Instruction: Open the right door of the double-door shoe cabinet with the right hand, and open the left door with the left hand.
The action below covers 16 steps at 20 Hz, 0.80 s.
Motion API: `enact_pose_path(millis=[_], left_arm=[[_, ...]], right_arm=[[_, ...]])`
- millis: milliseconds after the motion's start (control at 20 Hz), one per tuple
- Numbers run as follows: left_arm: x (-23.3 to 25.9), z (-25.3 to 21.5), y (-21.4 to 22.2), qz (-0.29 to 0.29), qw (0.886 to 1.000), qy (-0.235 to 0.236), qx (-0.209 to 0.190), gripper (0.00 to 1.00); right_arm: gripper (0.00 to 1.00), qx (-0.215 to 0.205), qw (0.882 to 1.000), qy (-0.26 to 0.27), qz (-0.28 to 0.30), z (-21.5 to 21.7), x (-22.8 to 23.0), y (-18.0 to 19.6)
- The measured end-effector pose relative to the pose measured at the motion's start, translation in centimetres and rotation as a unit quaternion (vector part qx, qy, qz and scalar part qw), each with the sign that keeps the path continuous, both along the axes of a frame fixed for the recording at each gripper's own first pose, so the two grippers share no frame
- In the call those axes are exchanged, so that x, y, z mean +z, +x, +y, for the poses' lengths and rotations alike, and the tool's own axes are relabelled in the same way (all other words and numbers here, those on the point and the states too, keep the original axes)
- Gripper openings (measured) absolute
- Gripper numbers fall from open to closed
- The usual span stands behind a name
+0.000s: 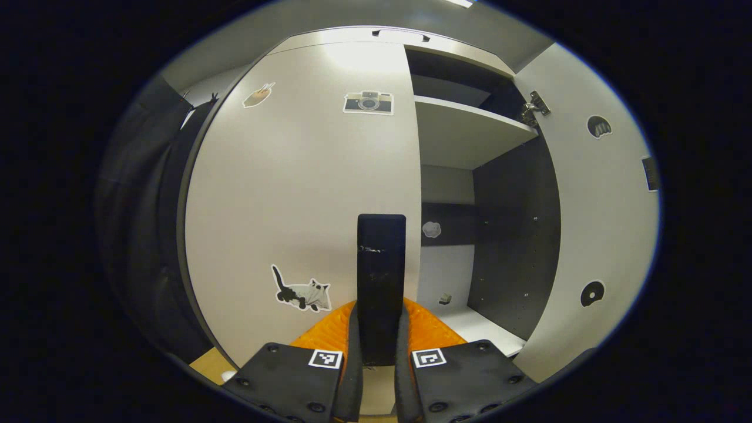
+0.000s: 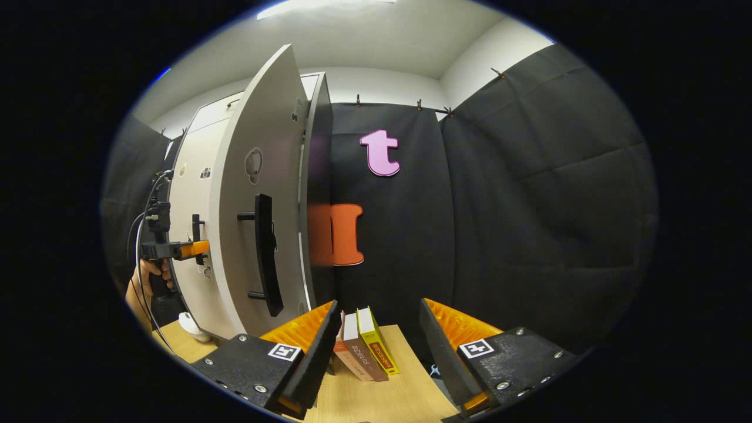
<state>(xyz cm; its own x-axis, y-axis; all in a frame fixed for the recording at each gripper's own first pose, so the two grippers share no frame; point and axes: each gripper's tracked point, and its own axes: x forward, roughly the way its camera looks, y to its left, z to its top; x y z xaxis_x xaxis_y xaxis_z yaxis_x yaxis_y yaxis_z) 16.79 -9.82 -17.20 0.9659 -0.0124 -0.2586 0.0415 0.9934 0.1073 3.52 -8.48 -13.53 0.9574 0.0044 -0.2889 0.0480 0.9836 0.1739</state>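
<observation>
Left gripper (image 1: 380, 358) clamps left door handle (image 1: 381, 282); right gripper (image 2: 376, 346) agape, books (image 2: 367, 349) ahead.

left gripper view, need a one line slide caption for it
Left claw shut on the left door handle of the shoe cabinet, with the right door already swung open.

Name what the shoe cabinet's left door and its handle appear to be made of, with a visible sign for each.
Left door: probably laminated board, satin pale grey; flat, uniform, softly reflecting the light.
Handle: dark matte bar, plastic or coated metal, hard to tell; scuff marks show, and the left tool grips it.
</observation>
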Motion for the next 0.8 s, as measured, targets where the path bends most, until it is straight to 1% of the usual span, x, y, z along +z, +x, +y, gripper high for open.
enact_pose_path(millis=[150, 250, 350, 450, 500, 600, 800], left_arm=[[0.0, 0.1, -0.9, 0.0, 1.0, 0.023, -0.008, 0.27], [0.3, 0.1, -2.0, -0.004, 1.0, 0.02, -0.015, 0.27], [0.9, 0.5, -3.5, -0.004, 1.0, 0.014, -0.023, 0.27], [1.5, 1.0, -5.0, -0.015, 0.999, 0.018, -0.035, 0.27], [1.6, 1.0, -5.4, -0.019, 0.999, 0.019, -0.04, 0.22], [1.9, 1.4, -6.6, -0.017, 0.999, 0.013, -0.044, 0.22], [2.2, 2.6, -8.4, -0.029, 0.999, 0.01, -0.044, 0.22]], right_arm=[[0.83, 0.002, 1.0, 0.014, -0.005, 0.2, 0.0, 0.1], [0.82, 0.005, 1.0, 0.019, -0.007, -0.1, 0.0, 0.1], [0.83, 0.004, 1.0, 0.022, -0.004, 0.0, -0.8, 0.9], [0.83, 0.009, 1.0, 0.025, -0.007, 0.8, -0.8, 1.9], [0.83, 0.012, 1.0, 0.024, -0.009, 1.3, -0.8, 2.9], [0.83, 0.015, 1.0, 0.02, -0.015, 2.1, -0.5, 4.3], [0.83, 0.021, 0.999, 0.014, -0.025, 3.0, 0.3, 3.5]])
